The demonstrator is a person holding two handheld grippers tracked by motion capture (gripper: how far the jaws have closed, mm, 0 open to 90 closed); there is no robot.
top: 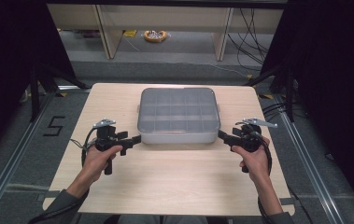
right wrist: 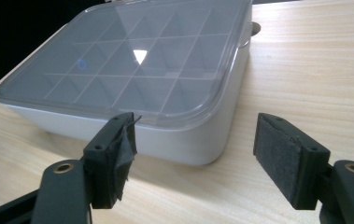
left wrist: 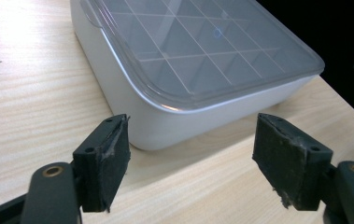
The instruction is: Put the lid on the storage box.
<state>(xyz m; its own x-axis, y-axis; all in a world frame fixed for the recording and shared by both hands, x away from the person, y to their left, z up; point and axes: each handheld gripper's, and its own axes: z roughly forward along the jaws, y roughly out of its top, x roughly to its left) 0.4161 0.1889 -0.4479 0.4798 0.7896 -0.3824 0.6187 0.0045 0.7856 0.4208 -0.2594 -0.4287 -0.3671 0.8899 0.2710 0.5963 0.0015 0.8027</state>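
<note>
A grey plastic organiser box (top: 178, 116) with a clear lid and several inner compartments sits in the middle of the wooden table (top: 165, 186). My left gripper (top: 135, 140) stands open at the box's near left corner (left wrist: 156, 135), jaws on either side of that corner without touching it. My right gripper (top: 222, 136) stands open at the near right corner (right wrist: 207, 149) in the same way. The lid (left wrist: 202, 46) lies closed on the box (right wrist: 137, 56). A person's hands hold both grippers.
The table's front half is bare wood. Beyond the far edge stand wooden furniture legs (top: 107, 32), loose cables (top: 251, 42) and a yellow roll (top: 155, 35) on the floor. Black curtains flank both sides. A floor marking "5" (top: 54, 126) lies left of the table.
</note>
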